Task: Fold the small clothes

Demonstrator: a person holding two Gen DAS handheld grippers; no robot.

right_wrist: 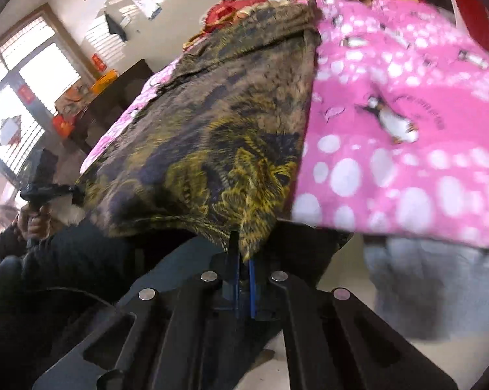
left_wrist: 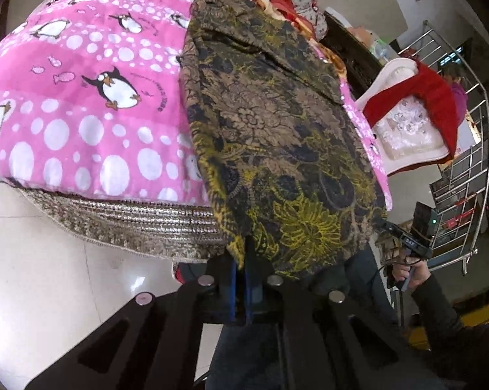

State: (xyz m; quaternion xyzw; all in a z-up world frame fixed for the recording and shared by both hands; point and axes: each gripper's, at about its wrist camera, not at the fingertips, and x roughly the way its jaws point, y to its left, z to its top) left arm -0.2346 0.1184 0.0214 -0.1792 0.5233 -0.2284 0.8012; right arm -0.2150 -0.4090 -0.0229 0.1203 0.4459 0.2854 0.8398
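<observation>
A brown garment with a yellow and dark floral print (left_wrist: 276, 123) lies flat on a pink penguin blanket (left_wrist: 91, 97); its near hem hangs over the bed's edge. My left gripper (left_wrist: 244, 253) is shut on the hem's left corner, with cloth pinched between the blue pads. In the same view my right gripper (left_wrist: 383, 223) bites the hem's other corner, held by a hand (left_wrist: 410, 271). In the right wrist view the garment (right_wrist: 218, 123) spreads ahead, and my right gripper (right_wrist: 242, 255) is shut on its corner. The left gripper (right_wrist: 77, 192) clamps the far corner.
A woven mat edge (left_wrist: 121, 221) shows under the blanket above a pale tiled floor (left_wrist: 49, 260). A chair with a red cloth (left_wrist: 416, 110) and a metal stair railing (left_wrist: 465, 169) stand to the right. Bright windows (right_wrist: 23, 97) and a dark cabinet (right_wrist: 121, 97) lie left.
</observation>
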